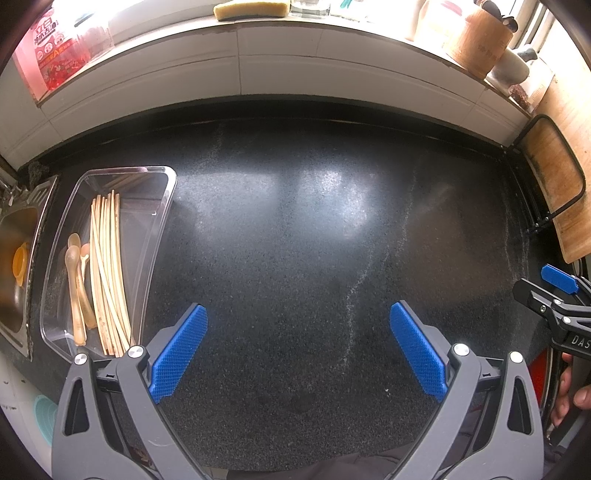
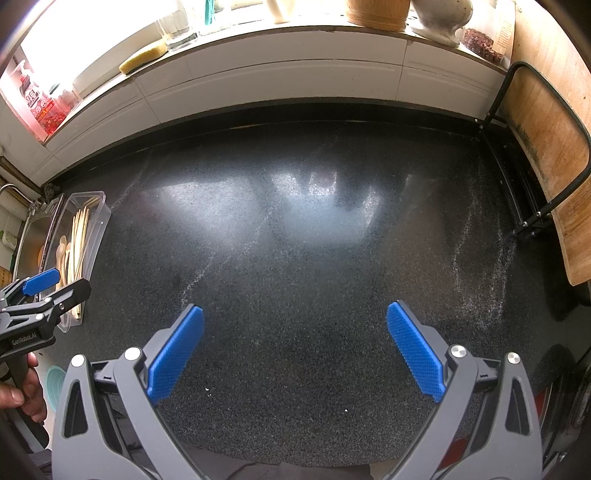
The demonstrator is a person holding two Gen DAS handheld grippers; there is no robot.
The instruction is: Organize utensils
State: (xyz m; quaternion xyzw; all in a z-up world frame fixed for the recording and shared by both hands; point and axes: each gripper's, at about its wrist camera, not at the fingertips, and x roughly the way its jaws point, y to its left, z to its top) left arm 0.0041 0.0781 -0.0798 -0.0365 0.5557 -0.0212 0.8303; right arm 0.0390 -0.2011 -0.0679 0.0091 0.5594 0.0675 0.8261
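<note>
A clear plastic tray (image 1: 162,192) sits on the dark speckled counter at the left, next to the sink. In it lie several wooden chopsticks (image 1: 109,273) and pale spoons (image 1: 75,284). The tray also shows in the right wrist view (image 2: 99,210), far left. My left gripper (image 1: 297,343) is open and empty, over the counter to the right of the tray. My right gripper (image 2: 295,345) is open and empty over the middle of the counter. The right gripper shows at the right edge of the left wrist view (image 1: 554,291); the left gripper shows at the left edge of the right wrist view (image 2: 48,288).
A steel sink (image 1: 14,258) lies left of the tray. A wooden cutting board (image 1: 554,173) in a black wire rack stands at the right. The windowsill holds a sponge (image 1: 251,9), a red bottle (image 1: 55,48), a bamboo holder (image 1: 480,44) and a mortar (image 1: 511,66).
</note>
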